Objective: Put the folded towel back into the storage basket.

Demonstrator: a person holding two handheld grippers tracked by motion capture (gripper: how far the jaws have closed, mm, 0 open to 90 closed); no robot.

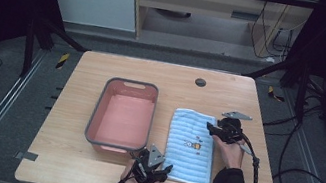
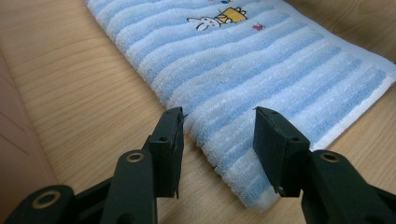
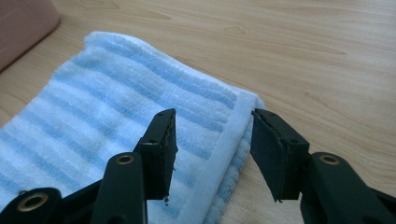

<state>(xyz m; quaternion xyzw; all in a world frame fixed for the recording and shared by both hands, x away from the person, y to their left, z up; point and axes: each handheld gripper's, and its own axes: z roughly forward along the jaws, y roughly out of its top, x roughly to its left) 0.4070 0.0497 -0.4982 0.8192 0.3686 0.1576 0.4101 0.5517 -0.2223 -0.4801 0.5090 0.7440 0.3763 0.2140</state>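
A folded light-blue striped towel point(image 1: 191, 144) with a small cartoon print lies flat on the wooden table, right of centre. My left gripper point(image 1: 165, 168) is low at the towel's near left corner. In the left gripper view its jaws point(image 2: 219, 114) stand apart around the towel's point(image 2: 243, 70) folded edge, the pads not pressing on it. My right gripper point(image 1: 210, 127) is at the far right corner. In the right gripper view it point(image 3: 212, 114) is open, with the white hem of the towel point(image 3: 140, 93) between its jaws and a gap on both sides.
A pink basin with a grey rim point(image 1: 132, 84) stands just left of the towel, close to my left hand; its wall point(image 2: 9, 140) edges the left gripper view. A dark round plug point(image 1: 200, 82) sits in the tabletop at the back. Bare wood surrounds the towel.
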